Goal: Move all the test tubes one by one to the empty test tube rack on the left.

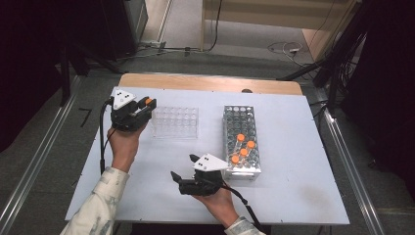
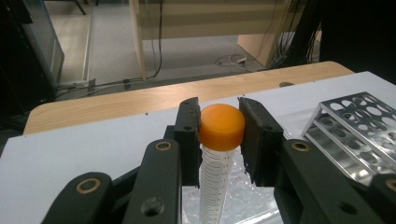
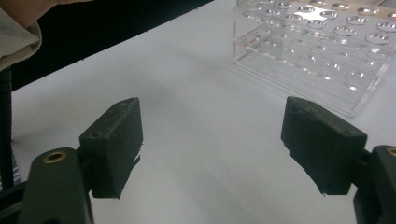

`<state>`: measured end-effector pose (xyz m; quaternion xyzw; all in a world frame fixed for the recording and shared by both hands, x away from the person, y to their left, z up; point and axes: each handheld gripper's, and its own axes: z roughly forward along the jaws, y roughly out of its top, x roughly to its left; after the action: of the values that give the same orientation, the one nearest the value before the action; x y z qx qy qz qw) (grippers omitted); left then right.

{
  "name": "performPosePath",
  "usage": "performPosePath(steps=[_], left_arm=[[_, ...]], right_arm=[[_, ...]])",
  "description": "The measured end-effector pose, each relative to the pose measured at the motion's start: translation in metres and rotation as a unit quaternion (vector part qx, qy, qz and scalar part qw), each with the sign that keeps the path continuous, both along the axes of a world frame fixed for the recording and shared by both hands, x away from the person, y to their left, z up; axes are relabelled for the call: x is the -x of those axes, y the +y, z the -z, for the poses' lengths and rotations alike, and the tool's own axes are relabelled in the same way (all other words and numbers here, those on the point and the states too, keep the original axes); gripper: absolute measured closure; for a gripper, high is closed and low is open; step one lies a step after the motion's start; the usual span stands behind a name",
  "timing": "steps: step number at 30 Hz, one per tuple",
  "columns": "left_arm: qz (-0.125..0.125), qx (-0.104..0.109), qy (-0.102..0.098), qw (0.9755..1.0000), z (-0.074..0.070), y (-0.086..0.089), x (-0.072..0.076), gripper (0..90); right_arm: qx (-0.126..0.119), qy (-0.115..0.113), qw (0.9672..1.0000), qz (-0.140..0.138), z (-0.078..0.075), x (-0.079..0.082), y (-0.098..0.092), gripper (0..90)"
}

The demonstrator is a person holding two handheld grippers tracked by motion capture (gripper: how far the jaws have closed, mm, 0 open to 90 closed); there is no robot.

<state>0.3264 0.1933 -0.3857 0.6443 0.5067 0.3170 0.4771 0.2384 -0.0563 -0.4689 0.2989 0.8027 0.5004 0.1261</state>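
— While the left gripper (image 2: 219,135) sits at the far left of the table (image 1: 293,196), what is in it?

— Its jaws squeeze the orange cap of a clear tube (image 2: 215,172). The tube hangs just left of the clear rack (image 1: 174,122). Thin measuring lines run down its side, too small to read.

— And the right gripper (image 3: 212,144)?

— Its jaws stand wide apart with nothing between them, low over the near white table.

— Where are the other tubes (image 1: 243,149)?

— They stand in the metal rack (image 1: 239,117) on the right.

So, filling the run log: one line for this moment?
left gripper: shut on tube | right gripper: open | racks: clear, metal
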Motion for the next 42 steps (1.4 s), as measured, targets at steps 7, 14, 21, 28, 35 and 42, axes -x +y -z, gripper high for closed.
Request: performPosePath(steps=[7, 14, 21, 28, 35, 42], left_arm=[[-0.007, 0.001, 0.0, 1.0, -0.001, 0.001, -0.01, 70.1], [-0.01, -0.001, 0.003, 0.9999, 0.003, 0.001, -0.017, 70.2], [-0.007, -0.007, 0.005, 0.9999, 0.008, -0.003, -0.018, 70.1], [-0.01, -0.019, 0.011, 0.9997, 0.022, -0.006, -0.014, 70.0], [-0.01, -0.039, 0.017, 0.999, 0.034, -0.01, -0.013, 69.9], [-0.015, -0.035, 0.024, 0.999, 0.043, -0.008, -0.013, 69.8]], right_arm=[[-0.002, 0.0, 1.0, 0.001, -0.001, -0.001, -0.002, 19.6], [-0.003, 0.0, 1.0, 0.001, -0.001, -0.001, -0.002, 19.6], [-0.008, 0.0, 1.0, 0.004, -0.002, -0.001, -0.004, 19.8], [-0.008, -0.003, 1.0, 0.004, -0.003, -0.001, -0.005, 20.0], [-0.007, -0.002, 1.0, 0.004, -0.002, -0.001, -0.003, 20.0], [-0.006, -0.002, 1.0, 0.004, -0.002, -0.001, -0.004, 20.1]])
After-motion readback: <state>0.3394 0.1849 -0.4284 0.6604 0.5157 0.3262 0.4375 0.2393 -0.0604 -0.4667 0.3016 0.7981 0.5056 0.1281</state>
